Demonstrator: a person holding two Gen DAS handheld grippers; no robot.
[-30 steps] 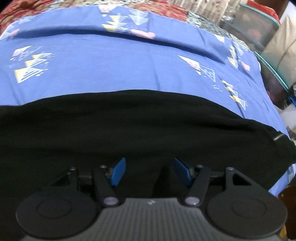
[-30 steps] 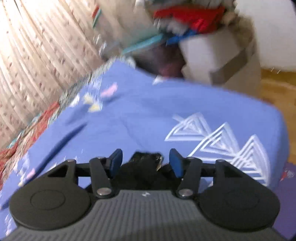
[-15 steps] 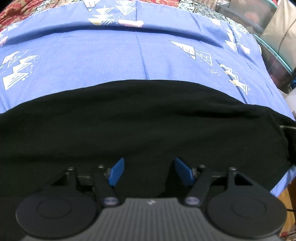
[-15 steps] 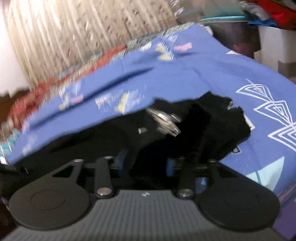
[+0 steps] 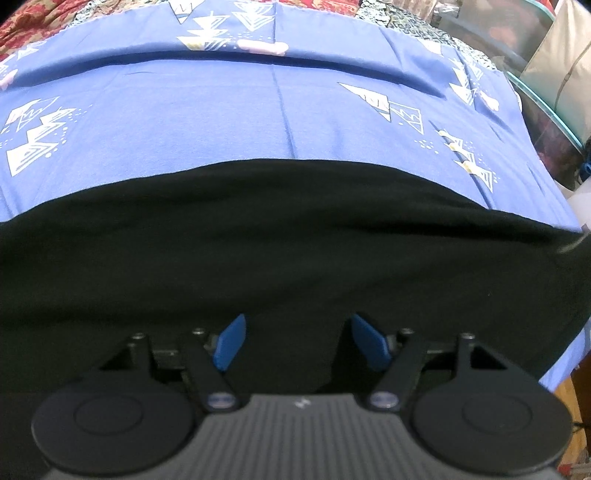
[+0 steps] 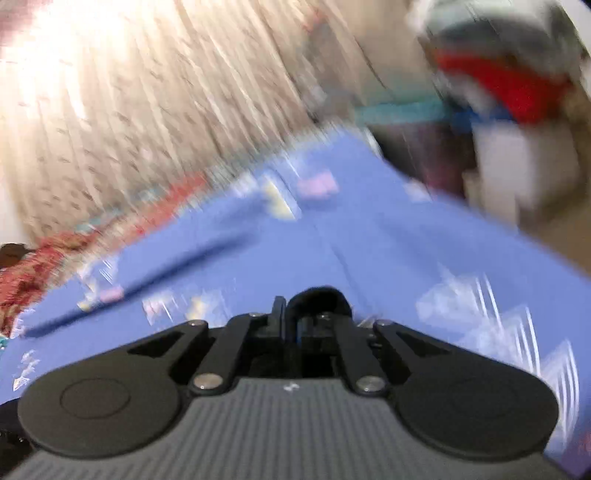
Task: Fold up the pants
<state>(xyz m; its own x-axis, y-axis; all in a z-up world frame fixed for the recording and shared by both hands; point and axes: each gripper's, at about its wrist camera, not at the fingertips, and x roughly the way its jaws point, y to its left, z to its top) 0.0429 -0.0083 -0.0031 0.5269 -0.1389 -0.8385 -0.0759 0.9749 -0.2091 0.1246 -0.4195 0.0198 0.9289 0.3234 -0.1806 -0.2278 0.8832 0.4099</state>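
Black pants (image 5: 288,236): spread wide across the blue sheet (image 5: 221,110), under the left tool.
Left tool (image 5: 297,341): blue pads apart, hovering over the cloth, nothing between them.
Right tool (image 6: 308,314): fingers closed together on a small fold of black cloth; view blurred.
Curtain (image 6: 147,103): behind the bed.

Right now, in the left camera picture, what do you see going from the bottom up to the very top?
Left hand-held gripper → black pants → blue bedsheet with triangle prints → red patterned quilt.
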